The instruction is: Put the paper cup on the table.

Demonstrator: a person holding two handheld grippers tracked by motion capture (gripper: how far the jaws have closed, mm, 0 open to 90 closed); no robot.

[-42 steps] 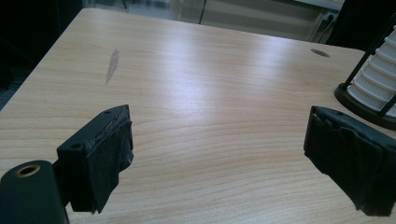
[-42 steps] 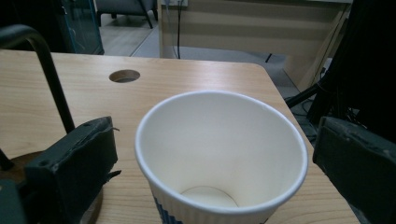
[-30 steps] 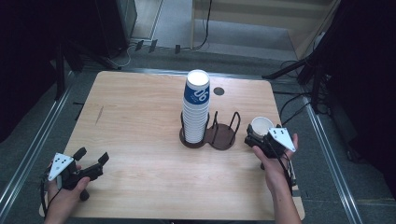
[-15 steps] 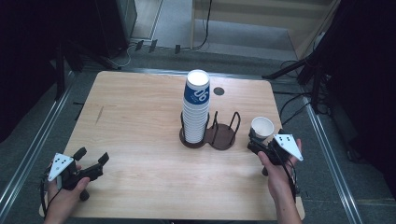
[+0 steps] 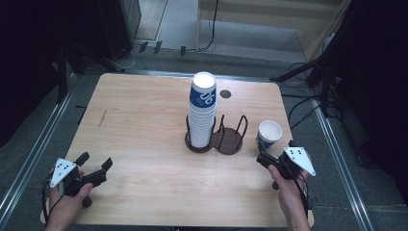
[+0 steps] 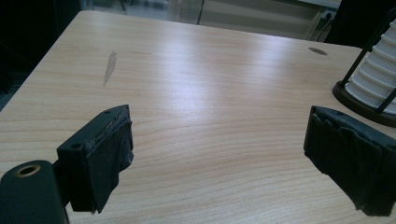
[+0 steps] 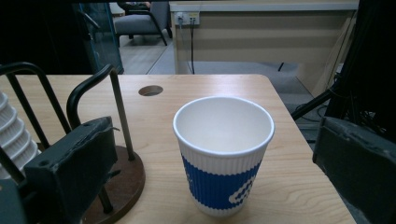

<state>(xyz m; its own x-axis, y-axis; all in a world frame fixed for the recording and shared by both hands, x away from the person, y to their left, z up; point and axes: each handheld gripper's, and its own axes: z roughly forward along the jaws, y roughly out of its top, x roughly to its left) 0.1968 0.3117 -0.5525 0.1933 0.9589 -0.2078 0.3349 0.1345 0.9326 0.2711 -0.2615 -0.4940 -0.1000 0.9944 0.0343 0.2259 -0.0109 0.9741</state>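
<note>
Nearby, the right gripper (image 5: 269, 159), jaws spread, faces an upright paper cup (image 7: 223, 151) on the counter (image 5: 144, 125), seemingly lined up to grasp it.

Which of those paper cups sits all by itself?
The single blue-and-white ribbed paper cup standing upright on the wooden table right of the dark holder; the others are stacked in that holder.

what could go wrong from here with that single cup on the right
The white and blue ribbed paper cup stands loose and empty near the wooden table's right edge; a nudge from the open right hand-held gripper could tip it or push it off. Swinging left, the gripper might clip the dark wire cup holder or the tall stack of paper cups.
</note>
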